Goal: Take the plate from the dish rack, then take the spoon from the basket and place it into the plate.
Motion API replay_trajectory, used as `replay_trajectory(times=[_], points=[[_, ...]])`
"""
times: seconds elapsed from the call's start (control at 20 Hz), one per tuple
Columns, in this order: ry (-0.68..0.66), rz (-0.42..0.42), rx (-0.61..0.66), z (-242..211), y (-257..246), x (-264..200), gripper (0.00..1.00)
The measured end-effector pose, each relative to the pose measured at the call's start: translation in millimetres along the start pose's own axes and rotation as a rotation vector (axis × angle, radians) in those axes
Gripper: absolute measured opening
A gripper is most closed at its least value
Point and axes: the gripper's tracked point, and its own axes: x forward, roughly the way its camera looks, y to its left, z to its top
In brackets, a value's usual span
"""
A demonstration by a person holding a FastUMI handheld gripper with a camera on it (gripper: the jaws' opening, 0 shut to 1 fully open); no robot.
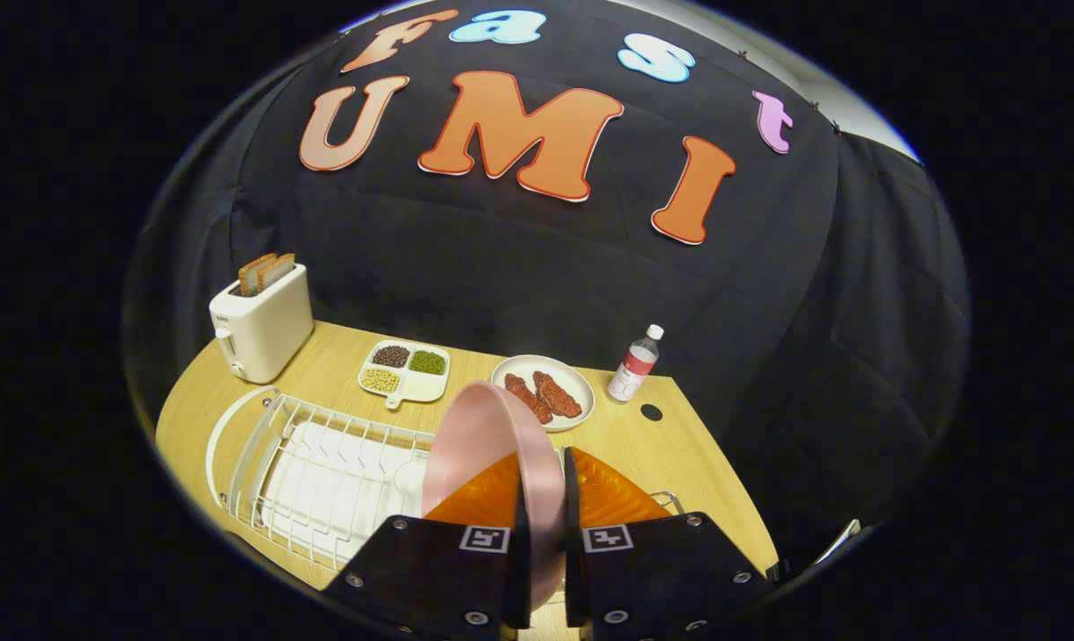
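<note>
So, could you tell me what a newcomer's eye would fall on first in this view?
First, the pink plate, held on edge between the gripper fingers, above the white dish rack. Beyond the fingers on the wooden table sit a white plate of meat and a bottle; farther off beside the rack, a toaster holds two bread slices.

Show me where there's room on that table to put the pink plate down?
The gripper is shut on the plate. Bare wood lies right of the fingers, below the bottle, and between toaster and rack. It is crowded by the tray and meat dish.
</note>
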Motion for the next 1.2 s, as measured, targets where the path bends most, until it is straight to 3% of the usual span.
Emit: replay_trajectory(times=[0.7,1.2], points=[[0.057,0.122,0.160,-74,9,-120,0.15],[0.175,0.186,0.325,-164,30,-151,0.15]])
